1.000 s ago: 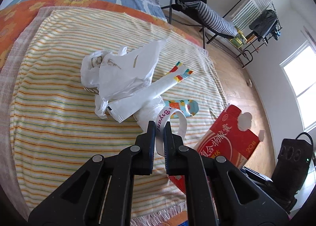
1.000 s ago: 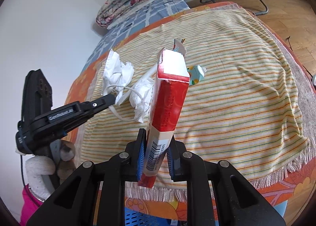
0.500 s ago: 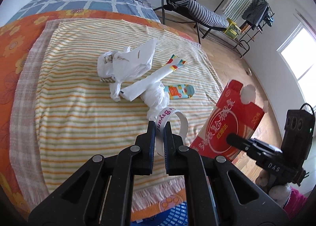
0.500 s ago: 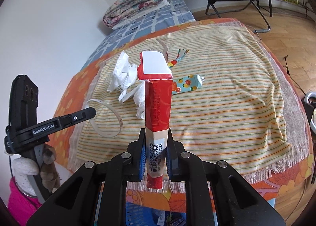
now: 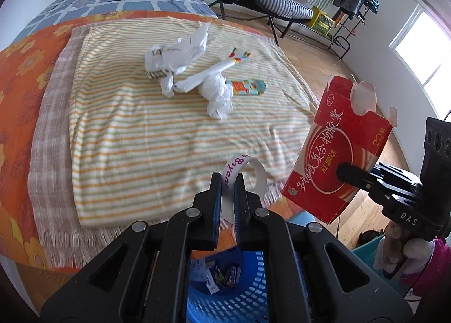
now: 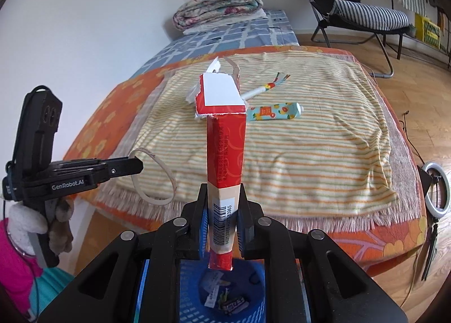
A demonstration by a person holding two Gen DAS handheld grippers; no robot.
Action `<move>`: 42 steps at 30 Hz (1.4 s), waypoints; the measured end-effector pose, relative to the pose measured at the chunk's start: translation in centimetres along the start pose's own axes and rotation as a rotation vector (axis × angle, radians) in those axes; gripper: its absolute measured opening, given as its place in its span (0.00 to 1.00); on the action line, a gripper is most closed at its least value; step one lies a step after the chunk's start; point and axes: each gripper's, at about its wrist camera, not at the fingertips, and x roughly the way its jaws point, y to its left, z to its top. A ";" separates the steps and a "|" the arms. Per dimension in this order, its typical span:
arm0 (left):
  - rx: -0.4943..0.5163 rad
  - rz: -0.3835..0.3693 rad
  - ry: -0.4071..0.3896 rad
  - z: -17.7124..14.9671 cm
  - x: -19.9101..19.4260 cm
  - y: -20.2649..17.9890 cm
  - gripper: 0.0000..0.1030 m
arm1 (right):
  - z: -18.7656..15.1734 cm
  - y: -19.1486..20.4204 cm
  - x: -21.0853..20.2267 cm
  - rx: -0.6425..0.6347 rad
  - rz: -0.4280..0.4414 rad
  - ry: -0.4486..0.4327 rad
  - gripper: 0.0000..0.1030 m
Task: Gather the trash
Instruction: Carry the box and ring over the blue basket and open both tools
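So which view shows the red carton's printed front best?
Left wrist: the red carton faces it broadside, label and torn top readable. The right wrist sees only the narrow barcode edge, clamped in the right gripper.

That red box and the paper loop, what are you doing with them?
A person is picking up trash with two hand-held grippers. The right gripper is shut on a torn red box, and the left gripper is shut on a white paper loop. Both hang over a blue basket that already has some scraps in it. Crumpled white paper and a colourful little carton still lie on the striped blanket.
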 end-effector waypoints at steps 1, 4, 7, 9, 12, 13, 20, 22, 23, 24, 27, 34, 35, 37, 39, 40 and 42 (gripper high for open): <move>0.007 0.001 0.004 -0.6 -0.1 -0.1 0.06 | -0.4 0.1 -0.3 -0.008 -0.002 0.001 0.14; 0.026 0.006 0.016 -2.0 -0.4 -0.7 0.06 | -1.5 0.6 -1.0 -0.026 -0.007 0.008 0.14; 0.035 0.001 0.029 -3.5 -0.6 -1.1 0.06 | -2.9 1.0 -1.7 -0.040 -0.008 0.024 0.14; 0.044 -0.003 0.041 -4.5 -0.6 -1.5 0.06 | -3.8 1.0 -1.8 -0.039 -0.005 0.041 0.14; 0.061 0.001 0.055 -5.7 -0.5 -2.1 0.06 | -5.0 1.2 -1.9 -0.039 0.000 0.068 0.14; 0.064 -0.002 0.063 -6.2 -0.4 -2.3 0.06 | -5.5 1.2 -1.9 -0.041 -0.003 0.078 0.14; 0.085 -0.004 0.122 -9.1 0.8 -3.2 0.06 | -8.2 1.3 -1.5 -0.052 -0.007 0.137 0.14; 0.094 -0.001 0.139 -9.9 1.2 -3.5 0.06 | -8.8 1.2 -1.4 -0.052 -0.010 0.152 0.14; 0.099 0.000 0.146 -10.2 1.3 -3.6 0.06 | -9.0 1.2 -1.3 -0.052 -0.011 0.157 0.14; 0.107 0.003 0.153 -10.6 1.5 -3.8 0.06 | -9.3 1.2 -1.2 -0.052 -0.013 0.165 0.14; 0.114 0.002 0.170 -11.3 1.8 -4.0 0.06 | -10.1 1.3 -1.0 -0.053 -0.015 0.188 0.14; 0.131 0.008 0.210 -12.9 2.5 -4.5 0.06 | -11.7 1.4 -0.5 -0.055 -0.022 0.238 0.16; 0.133 0.011 0.213 -13.1 2.6 -4.5 0.06 | -11.8 1.4 -0.4 -0.053 -0.022 0.243 0.17; 0.138 0.019 0.216 -13.4 2.7 -4.7 0.06 | -12.1 1.3 -0.4 -0.050 -0.025 0.254 0.17; 0.141 0.022 0.224 -13.6 2.9 -4.8 0.06 | -12.4 1.3 -0.3 -0.047 -0.023 0.264 0.17; 0.141 0.026 0.228 -13.6 3.0 -4.8 0.06 | -12.4 1.3 -0.2 -0.046 -0.021 0.272 0.17; 0.139 0.032 0.236 -13.8 3.2 -4.7 0.07 | -12.7 1.3 0.0 -0.048 -0.026 0.284 0.17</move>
